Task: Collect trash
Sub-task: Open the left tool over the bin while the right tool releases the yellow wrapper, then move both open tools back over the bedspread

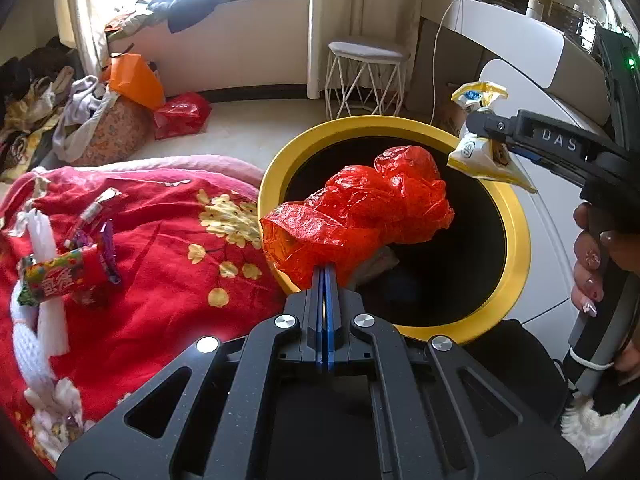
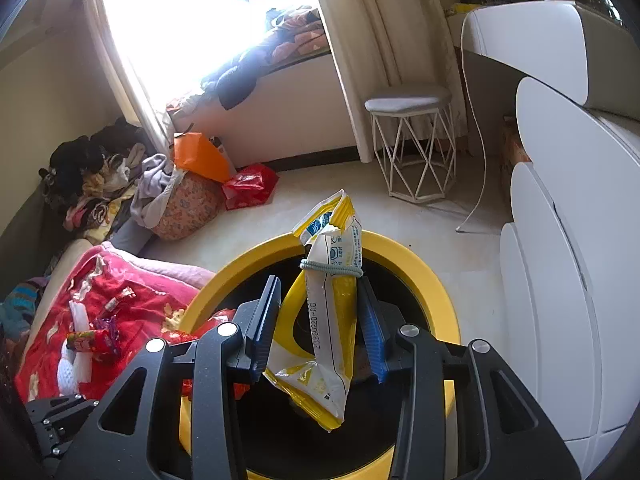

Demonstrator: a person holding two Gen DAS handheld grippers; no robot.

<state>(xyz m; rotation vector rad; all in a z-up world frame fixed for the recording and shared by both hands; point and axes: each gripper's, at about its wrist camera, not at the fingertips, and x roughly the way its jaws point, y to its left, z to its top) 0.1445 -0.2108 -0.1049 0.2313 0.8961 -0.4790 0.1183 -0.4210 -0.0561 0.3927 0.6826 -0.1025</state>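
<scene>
Over the bin [image 1: 516,216]: both grippers
left gripper [image 1: 326,270]: jaws pressed together, pinching red bag [image 1: 360,208]
right gripper [image 2: 318,320]: jaws part spread; yellow packet [image 2: 332,304] between, grip unclear
bin bottom: dark, contents unreadable

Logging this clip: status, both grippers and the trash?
Left gripper shut on red bag, over yellow bin. Right gripper holds yellow wrapper over it. Nothing blocking.

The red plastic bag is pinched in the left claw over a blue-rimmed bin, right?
Not quite: the bin's rim is yellow, not blue, as the left wrist view shows. The red plastic bag is indeed pinched in the left claw over it.
</scene>
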